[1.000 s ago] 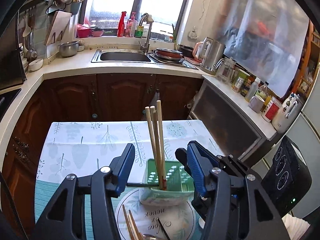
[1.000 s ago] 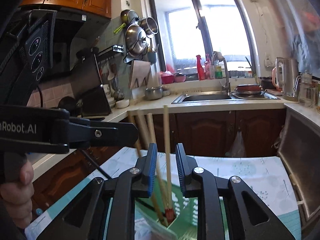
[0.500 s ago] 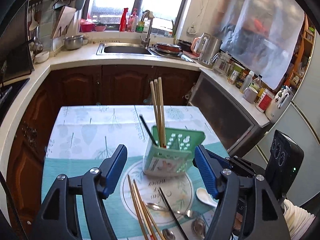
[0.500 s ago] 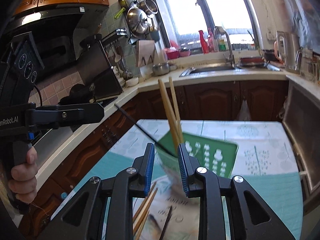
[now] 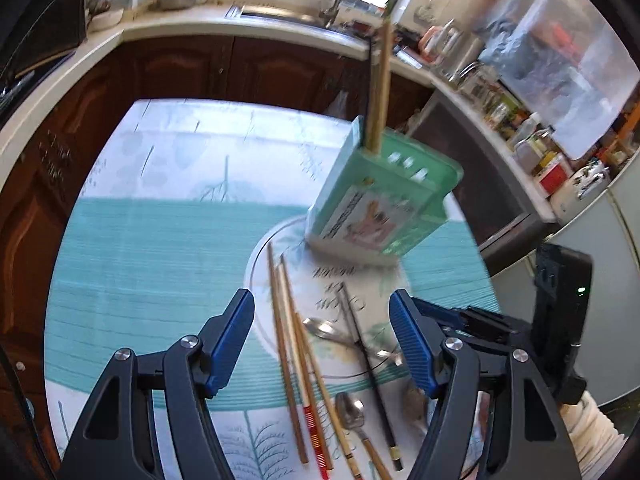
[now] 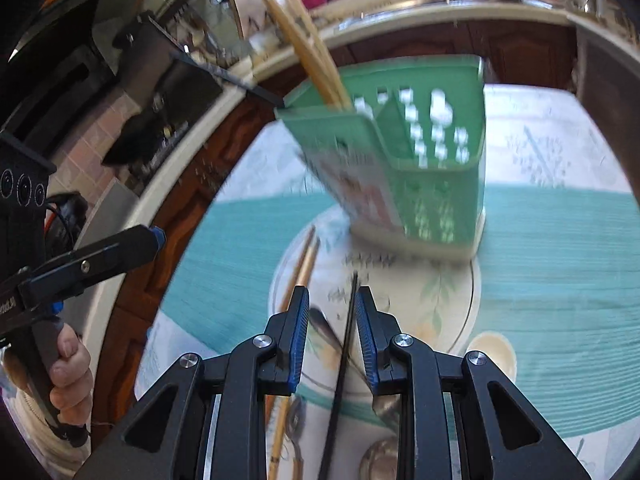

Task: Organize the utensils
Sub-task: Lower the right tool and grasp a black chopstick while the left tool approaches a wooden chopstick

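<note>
green caddy [image 5: 380, 204]: sits at the far edge of the round placemat [image 5: 264, 256] on the tabletop [image 5: 140, 240], so it's in easy reach of the loose stuff. It looks tipped in both views, though that may just be the fisheye.

sorted chopsticks [image 5: 378, 92]: a few pale ones stand in the caddy's corner slot, leaning on its wall, with a black one beside them. Tall things go upright, makes sense.

loose wooden chopsticks [image 5: 286, 344]: lying roughly parallel on the near side of the placemat, tips toward the caddy, not yet put away.

black chopstick [image 6: 344, 356]: flat on the mat, crossing over a spoon [image 5: 332, 330]. Looks like the next pick to me.

right claw [image 6: 331, 336]: jaws fairly close together, with the black chopstick running up the gap between them. The right view is smeared, so I can't say the pads are actually touching it. I'd call it lined up, not gripping yet.

left claw [image 5: 322, 340]: spread wide, nothing in it, hanging over the loose pile. Probably just parked out of the way.

other spoons [image 5: 352, 412]: a couple more at the near edge, waiting their turn.

progress: a few sticks in, most utensils still out on the mat.
</note>
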Available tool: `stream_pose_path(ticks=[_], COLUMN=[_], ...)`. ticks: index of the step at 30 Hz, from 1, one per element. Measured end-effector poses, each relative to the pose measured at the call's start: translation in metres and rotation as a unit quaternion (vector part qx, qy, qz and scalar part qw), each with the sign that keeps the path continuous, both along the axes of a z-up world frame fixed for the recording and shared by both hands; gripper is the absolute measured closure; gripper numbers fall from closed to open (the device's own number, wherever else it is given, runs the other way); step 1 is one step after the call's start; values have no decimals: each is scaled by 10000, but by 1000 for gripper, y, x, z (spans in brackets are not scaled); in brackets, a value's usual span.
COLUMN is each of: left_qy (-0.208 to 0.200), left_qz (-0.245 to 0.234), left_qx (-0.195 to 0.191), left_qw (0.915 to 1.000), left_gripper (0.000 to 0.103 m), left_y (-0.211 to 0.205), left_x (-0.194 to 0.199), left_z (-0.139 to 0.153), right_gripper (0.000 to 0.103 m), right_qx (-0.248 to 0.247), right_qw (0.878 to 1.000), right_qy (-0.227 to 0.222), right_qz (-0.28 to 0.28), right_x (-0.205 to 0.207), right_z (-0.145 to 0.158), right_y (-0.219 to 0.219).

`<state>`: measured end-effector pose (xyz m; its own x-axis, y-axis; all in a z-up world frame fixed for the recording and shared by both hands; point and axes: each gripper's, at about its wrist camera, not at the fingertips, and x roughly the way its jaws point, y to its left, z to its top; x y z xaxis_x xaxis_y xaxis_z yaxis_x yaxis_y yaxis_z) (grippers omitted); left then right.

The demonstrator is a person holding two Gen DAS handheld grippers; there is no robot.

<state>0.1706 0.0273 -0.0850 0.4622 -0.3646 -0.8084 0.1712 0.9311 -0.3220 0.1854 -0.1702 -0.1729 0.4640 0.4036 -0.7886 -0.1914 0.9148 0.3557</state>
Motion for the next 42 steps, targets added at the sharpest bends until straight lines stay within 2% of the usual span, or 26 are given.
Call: stream_pose_path(ticks=[5, 8, 11, 13, 18, 22, 25, 29, 31, 35, 42], left_qy=[720, 1013, 1188, 1260, 1413, 1484, 1524, 1570, 1592, 1631, 1643], left_qz=[43, -2, -71, -119, -204, -256, -287, -305, -289, -177, -167], left_qx=[172, 197, 188, 156, 149, 136, 144, 232, 328, 269, 458], left_qw=[9972, 9947, 9927, 9918, 9896, 9885, 9878, 9869, 9863, 9861, 9852], left_gripper=[35, 35, 42, 51, 64, 65, 65, 67, 71, 72, 72], left_y=[5, 5, 2, 0, -3, -3, -5, -7, -8, 0, 3], left_x=[5, 4, 5, 7, 12, 15, 19, 26, 29, 34, 37], left_z=[-49, -71, -86, -92, -102, -106, -106, -106, -106, -105, -107], right_gripper=[79, 79, 79, 79, 79, 81, 96, 97, 98, 98, 98], right_qx=[-158, -147, -78, -44, -109, -228, -289, -340, -280, -151, -50], right_qw=[9988, 9977, 9969, 9966, 9952, 9953, 9946, 9950, 9954, 9966, 9975], right_qy=[446, 628, 752, 792, 909, 840, 828, 764, 737, 652, 563], right_qz=[156, 191, 202, 214, 342, 420, 547, 550, 538, 488, 435], right_x=[8, 12, 19, 25, 42, 46, 49, 47, 45, 40, 30], right_z=[-36, -51, -58, -60, -68, -68, -70, -69, -67, -61, -51], right_y=[6, 8, 10, 13, 22, 31, 39, 44, 42, 37, 27])
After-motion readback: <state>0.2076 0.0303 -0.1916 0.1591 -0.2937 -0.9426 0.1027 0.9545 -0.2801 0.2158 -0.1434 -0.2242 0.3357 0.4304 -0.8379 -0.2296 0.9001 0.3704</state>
